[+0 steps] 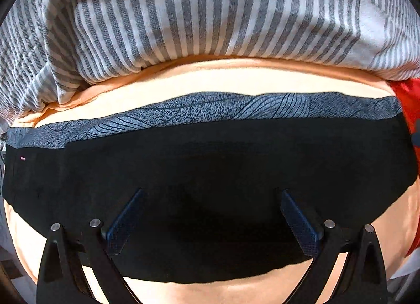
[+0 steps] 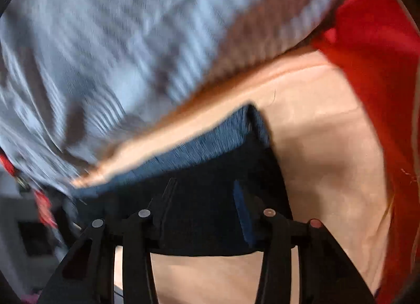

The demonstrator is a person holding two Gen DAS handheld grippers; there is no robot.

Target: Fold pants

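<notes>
A: Looks like we're nearly done? The black pants point(image 1: 210, 172) lie folded into a compact band on the peach sheet point(image 1: 236, 80).

B: Probably. Our left tongs point(image 1: 210, 214) gape wide above them; right tongs point(image 2: 204, 199) apart too, nothing clamped.

The pants point(image 1: 210, 172) lie flat across a sheet point(image 1: 236, 80), which shows both in front of them and behind them. Behind that strip of sheet, a blanket point(image 1: 183, 15) is heaped across the back. To the right of the pants and blanket, another cloth point(image 2: 372, 54) lies along the sheet's right side.
</notes>
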